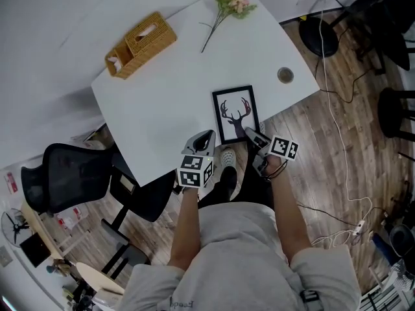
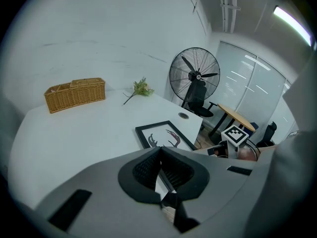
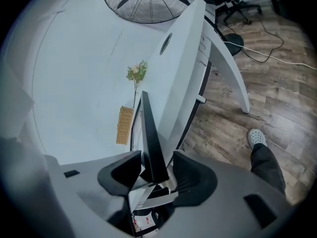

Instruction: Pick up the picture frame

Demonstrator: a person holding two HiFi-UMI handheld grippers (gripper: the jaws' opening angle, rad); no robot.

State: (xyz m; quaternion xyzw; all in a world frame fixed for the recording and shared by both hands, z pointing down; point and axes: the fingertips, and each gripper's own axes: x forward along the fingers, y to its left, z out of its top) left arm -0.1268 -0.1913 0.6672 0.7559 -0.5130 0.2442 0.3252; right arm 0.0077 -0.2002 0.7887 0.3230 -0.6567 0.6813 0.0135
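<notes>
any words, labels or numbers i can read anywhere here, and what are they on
No text here reads clearly.
Print on the shirt hem: too blurred to read.
Far left, a red and white label: too small to read.
The marker cubes: square patterns only, no words.

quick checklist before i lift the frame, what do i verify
1. frame between right gripper jaws: ok
2. pads pressing the frame: not ok, a gap shows at one pad
3. frame flat on table: ok
4. left gripper clear of the frame: cannot tell; it is shut, near the frame's corner
5. basket and flower away from the frame: ok
</notes>
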